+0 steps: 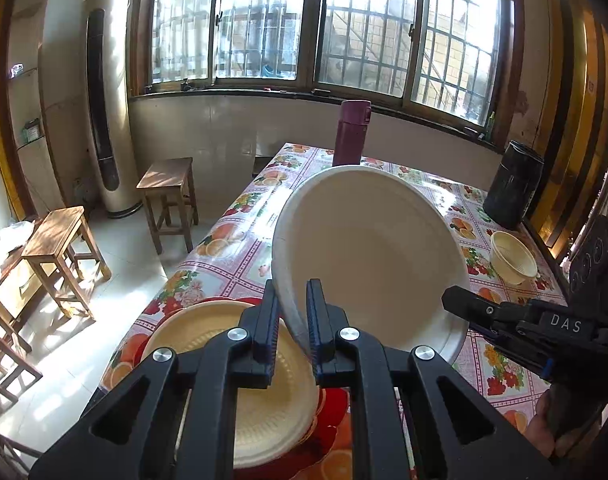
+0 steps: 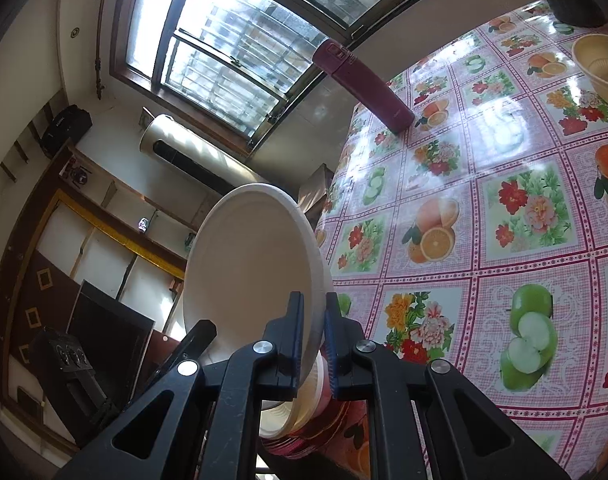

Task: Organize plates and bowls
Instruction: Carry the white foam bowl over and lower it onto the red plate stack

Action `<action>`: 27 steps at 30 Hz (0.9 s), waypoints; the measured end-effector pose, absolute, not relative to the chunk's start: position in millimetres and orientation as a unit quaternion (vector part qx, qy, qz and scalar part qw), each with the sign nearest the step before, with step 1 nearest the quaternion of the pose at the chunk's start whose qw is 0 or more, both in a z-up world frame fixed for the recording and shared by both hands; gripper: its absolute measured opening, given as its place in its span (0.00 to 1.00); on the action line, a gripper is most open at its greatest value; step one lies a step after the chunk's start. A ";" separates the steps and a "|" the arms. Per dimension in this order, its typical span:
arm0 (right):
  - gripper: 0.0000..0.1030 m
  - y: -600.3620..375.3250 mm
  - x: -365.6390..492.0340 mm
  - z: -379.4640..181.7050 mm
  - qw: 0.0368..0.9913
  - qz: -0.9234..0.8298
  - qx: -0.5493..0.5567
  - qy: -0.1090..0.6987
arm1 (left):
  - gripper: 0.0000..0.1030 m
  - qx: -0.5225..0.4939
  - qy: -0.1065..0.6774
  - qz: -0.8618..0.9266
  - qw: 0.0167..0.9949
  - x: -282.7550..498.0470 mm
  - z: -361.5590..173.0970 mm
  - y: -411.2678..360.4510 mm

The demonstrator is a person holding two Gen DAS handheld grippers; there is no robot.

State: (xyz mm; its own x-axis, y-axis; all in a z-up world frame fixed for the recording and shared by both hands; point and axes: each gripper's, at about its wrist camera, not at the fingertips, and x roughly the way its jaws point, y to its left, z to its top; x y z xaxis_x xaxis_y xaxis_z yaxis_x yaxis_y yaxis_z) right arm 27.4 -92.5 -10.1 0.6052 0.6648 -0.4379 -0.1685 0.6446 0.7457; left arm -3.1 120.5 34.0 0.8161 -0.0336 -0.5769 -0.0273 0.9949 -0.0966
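Note:
A large white plate (image 1: 368, 256) is held tilted in the air above the table. My left gripper (image 1: 292, 320) is shut on its near rim. My right gripper (image 2: 315, 332) is shut on its opposite rim; its finger shows at the plate's right edge in the left wrist view (image 1: 476, 308). The same white plate fills the middle of the right wrist view (image 2: 248, 272). Below it a cream plate (image 1: 264, 392) lies on a red plate (image 1: 336, 412) at the table's near corner. A small cream bowl (image 1: 512, 256) sits at the far right, also seen in the right wrist view (image 2: 602, 66).
The table has a fruit-pattern cloth (image 1: 240, 248). A maroon flask (image 1: 350, 134) stands at its far end and a black cylinder (image 1: 512, 184) at the far right. Wooden stools (image 1: 64, 248) stand on the floor to the left.

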 end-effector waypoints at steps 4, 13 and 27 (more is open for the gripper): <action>0.09 -78.5 26.0 -12.4 0.826 0.259 0.332 0.374 | 0.11 -0.055 0.302 0.007 0.952 -8.0 31.6 131.7; 0.09 -55.0 26.5 -18.5 0.822 0.271 0.317 0.389 | 0.11 -0.065 0.305 0.022 0.950 -13.5 24.8 149.8; 0.09 -26.4 27.8 -21.5 0.819 0.281 0.298 0.402 | 0.11 -0.077 0.302 0.038 0.949 -18.3 23.6 166.7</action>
State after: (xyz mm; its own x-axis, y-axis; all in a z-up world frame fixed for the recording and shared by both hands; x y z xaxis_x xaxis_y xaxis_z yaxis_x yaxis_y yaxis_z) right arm 27.8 -26.4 -21.5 0.5180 0.7006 -0.4908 -0.2210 0.6639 0.7144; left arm -18.3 166.7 23.6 0.8148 0.0248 -0.5792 -0.1178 0.9853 -0.1236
